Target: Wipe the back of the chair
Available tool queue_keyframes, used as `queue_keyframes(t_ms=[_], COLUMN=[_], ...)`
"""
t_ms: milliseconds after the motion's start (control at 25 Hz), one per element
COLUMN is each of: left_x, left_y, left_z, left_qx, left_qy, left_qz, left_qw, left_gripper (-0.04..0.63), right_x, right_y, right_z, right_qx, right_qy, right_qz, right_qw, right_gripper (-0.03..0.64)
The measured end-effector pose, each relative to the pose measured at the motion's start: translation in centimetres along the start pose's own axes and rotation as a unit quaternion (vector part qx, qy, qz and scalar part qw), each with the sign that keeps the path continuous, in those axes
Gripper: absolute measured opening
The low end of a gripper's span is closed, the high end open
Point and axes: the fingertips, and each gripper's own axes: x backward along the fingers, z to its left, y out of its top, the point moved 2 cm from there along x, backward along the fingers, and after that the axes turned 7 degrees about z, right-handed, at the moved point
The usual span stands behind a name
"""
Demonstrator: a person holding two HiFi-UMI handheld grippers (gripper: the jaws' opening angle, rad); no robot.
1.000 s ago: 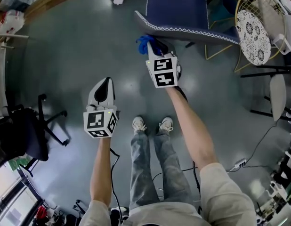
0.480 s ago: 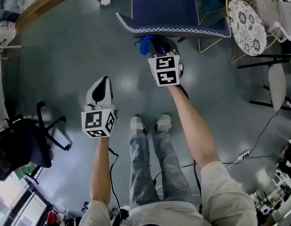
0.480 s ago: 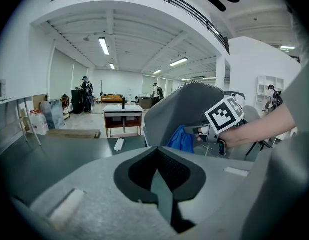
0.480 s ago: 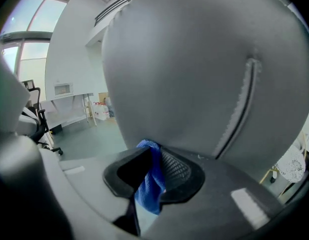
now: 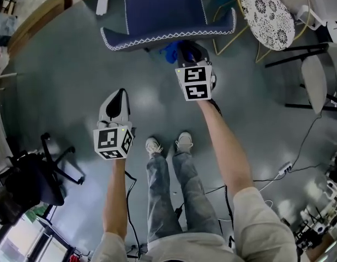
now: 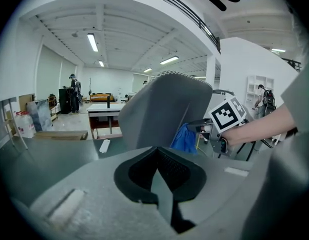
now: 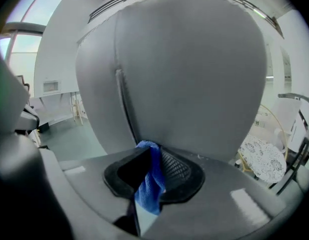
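The head view shows the chair (image 5: 163, 15) with its back on the near side. The right gripper (image 5: 183, 52) is up against the lower part of that back with a blue cloth (image 5: 169, 50) bunched at its tip. The left gripper (image 5: 120, 94) hangs lower and off to the side, well apart from the chair. In the left gripper view its jaws are closed together with nothing between them. The chair back rises ahead, with the cloth and the other gripper at its right edge. In the right gripper view the jaws are clamped on the cloth, which sticks out in front of them, and the chair back fills the frame close ahead. Whether the cloth actually touches the fabric cannot be told. To wipe well, I judge the cloth should be pressed flat to the back and drawn in overlapping passes across its full width. The grip should be firm enough that the cloth does not slip, and the seam (image 7: 123, 104) running down the back should be covered too.
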Motion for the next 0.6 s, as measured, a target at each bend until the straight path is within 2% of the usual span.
queue_keyframes(t_ms=[360, 600], left_x=[-2.9, -4.4], left_y=[1.9, 2.4], left_z=[-5.2, -7.5], left_qx=[-0.024, -0.032], left_qy=[-0.034, -0.045], left_qz=[0.005, 0.005], left_qw=[0.9991, 0.9985], left_gripper=[-0.002, -0.002], right_x=[3.1, 4.2], right_y=[-2.2, -3.6], right_z=[-10.3, -14.0], right_qx=[-0.048, -0.054], right_qy=[-0.066, -0.09], right_qz=[0.008, 0.008], right_qw=[0.997, 0.994], right_gripper=[0.063, 0.063])
